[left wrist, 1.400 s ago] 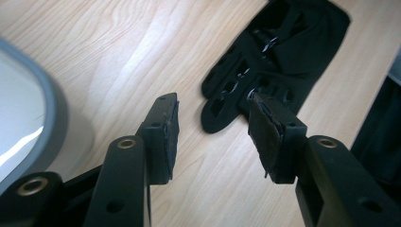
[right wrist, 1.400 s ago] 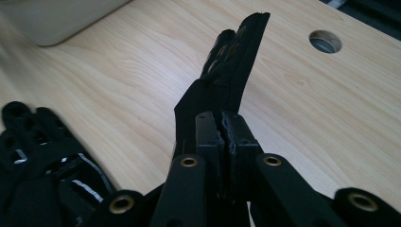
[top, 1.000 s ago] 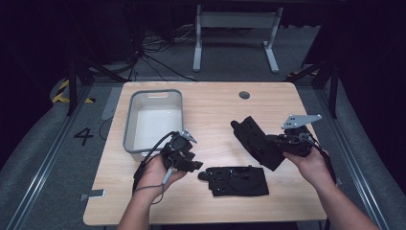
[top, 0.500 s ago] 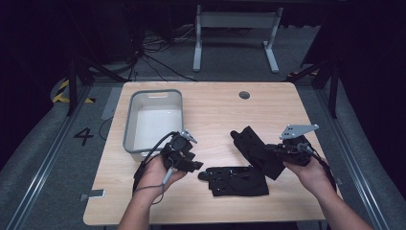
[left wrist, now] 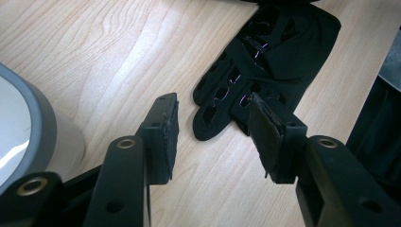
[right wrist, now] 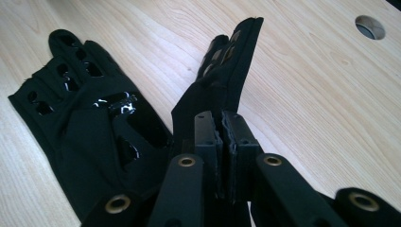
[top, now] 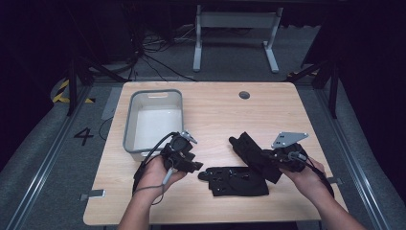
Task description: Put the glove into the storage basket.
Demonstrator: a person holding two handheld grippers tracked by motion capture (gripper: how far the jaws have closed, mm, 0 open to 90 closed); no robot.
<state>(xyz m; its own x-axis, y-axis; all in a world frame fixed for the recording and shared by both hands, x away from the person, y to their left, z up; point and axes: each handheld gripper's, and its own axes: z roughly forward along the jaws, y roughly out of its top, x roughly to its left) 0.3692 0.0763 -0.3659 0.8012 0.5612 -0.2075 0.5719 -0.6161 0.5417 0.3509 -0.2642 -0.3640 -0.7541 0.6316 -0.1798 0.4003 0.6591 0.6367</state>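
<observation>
Two black fingerless gloves are on the wooden table (top: 215,115). One glove (top: 234,179) (right wrist: 85,118) lies flat near the front edge. My right gripper (top: 272,162) (right wrist: 222,130) is shut on the cuff of the second glove (top: 251,152) (right wrist: 231,71). That glove sticks out from the jaws, edge-up, low over the table, and its near corner overlaps the flat glove. My left gripper (top: 197,166) (left wrist: 213,127) is open just left of the flat glove's fingers (left wrist: 265,61), with bare wood between its pads.
A grey bin (top: 128,125) (left wrist: 28,123) with a white inside stands at the table's left, close behind my left gripper. A round cable hole (top: 244,95) (right wrist: 369,26) sits near the far edge. Bare wood stretches across the middle and right.
My right hand has come down and toward the near edge with its glove, closer to the flat glove. The left hand and the flat glove have stayed put.
</observation>
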